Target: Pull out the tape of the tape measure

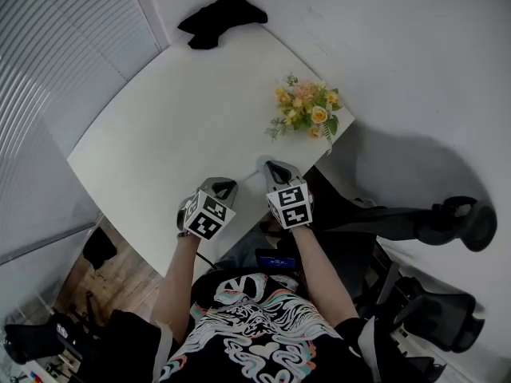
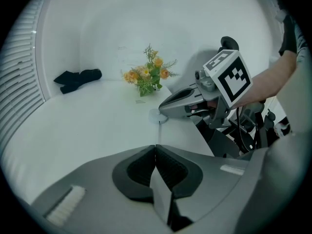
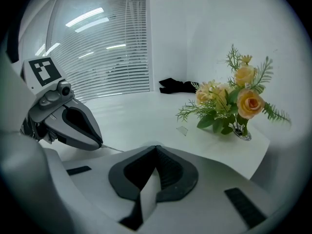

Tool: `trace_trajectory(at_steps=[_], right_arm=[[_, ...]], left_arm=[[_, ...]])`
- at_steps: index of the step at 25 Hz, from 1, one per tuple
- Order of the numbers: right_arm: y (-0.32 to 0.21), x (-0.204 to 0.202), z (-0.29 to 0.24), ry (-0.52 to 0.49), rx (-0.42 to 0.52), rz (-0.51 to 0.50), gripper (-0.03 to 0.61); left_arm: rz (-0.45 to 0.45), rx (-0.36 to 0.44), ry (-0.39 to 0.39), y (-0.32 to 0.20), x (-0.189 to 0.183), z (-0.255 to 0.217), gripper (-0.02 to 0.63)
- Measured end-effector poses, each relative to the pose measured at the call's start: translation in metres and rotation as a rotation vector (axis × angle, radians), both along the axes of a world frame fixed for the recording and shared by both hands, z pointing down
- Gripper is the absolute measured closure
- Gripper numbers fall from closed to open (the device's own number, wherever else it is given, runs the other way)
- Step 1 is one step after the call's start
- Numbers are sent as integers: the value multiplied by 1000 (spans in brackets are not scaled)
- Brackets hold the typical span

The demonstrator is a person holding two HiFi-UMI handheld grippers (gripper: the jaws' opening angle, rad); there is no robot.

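Grey claws (image 1: 227, 187) (image 1: 272, 166) (two), one thin tape (image 2: 158, 133)

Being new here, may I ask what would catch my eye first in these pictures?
The bunch of yellow and orange flowers stands out at the white table's right edge, with a crumpled black cloth at its far corner. Near the front edge, the left gripper, shut on a thin pale tape, sits beside the right gripper, shut on a small white round tape measure.

I'm looking at a white bench (image 1: 160, 126) tucked into a corner, with a plain white wall (image 1: 399, 46) on one side and slatted blinds (image 1: 56, 70) on the other. Wooden floor (image 1: 84, 290) shows past the bench's near edge. A black office chair (image 1: 447, 222) stands just beside it, and the light is soft and even.
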State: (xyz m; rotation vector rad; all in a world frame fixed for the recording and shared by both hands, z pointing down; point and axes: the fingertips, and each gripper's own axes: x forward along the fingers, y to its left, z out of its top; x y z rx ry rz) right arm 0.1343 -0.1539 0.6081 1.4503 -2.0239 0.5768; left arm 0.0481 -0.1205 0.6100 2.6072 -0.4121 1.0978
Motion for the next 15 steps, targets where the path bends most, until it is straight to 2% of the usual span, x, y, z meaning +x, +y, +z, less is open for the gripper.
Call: trace_trajectory(at_steps=[15], right_arm=[[-1,1,0,13,6,20,575]], left_arm=[[-59,0,-1,10,-34,-3,609]])
